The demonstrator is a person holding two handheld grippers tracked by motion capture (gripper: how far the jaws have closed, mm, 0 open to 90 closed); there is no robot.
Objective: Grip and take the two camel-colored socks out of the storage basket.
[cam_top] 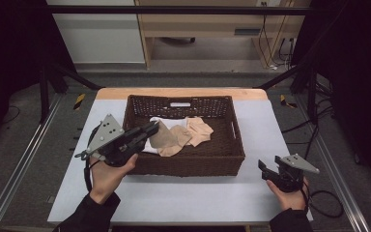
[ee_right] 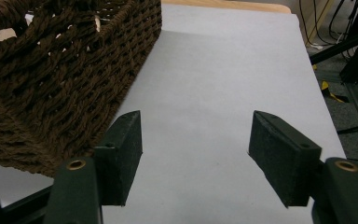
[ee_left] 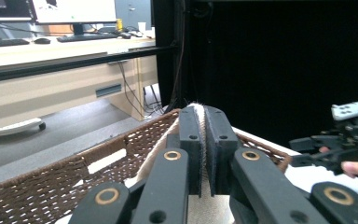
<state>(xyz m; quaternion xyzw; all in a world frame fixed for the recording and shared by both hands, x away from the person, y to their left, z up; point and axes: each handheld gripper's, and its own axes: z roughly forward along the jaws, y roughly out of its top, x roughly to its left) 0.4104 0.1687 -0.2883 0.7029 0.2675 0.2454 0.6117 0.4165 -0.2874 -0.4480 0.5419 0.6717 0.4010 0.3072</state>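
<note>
Unlabelled wicker basket (cam_top: 232, 140), beige cloth (cam_top: 174, 137)

right gripper (ee_right: 196, 158) jaws apart | over white table (ee_right: 223, 70) | wicker basket (ee_right: 60, 74) left

White-topped table (cam_top: 193, 193) (wooden far edge) with brown wicker basket (cam_top: 193, 162).

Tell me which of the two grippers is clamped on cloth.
The left gripper, over the wicker basket, is shut on a beige cloth. The right gripper is open over the bare table.
</note>
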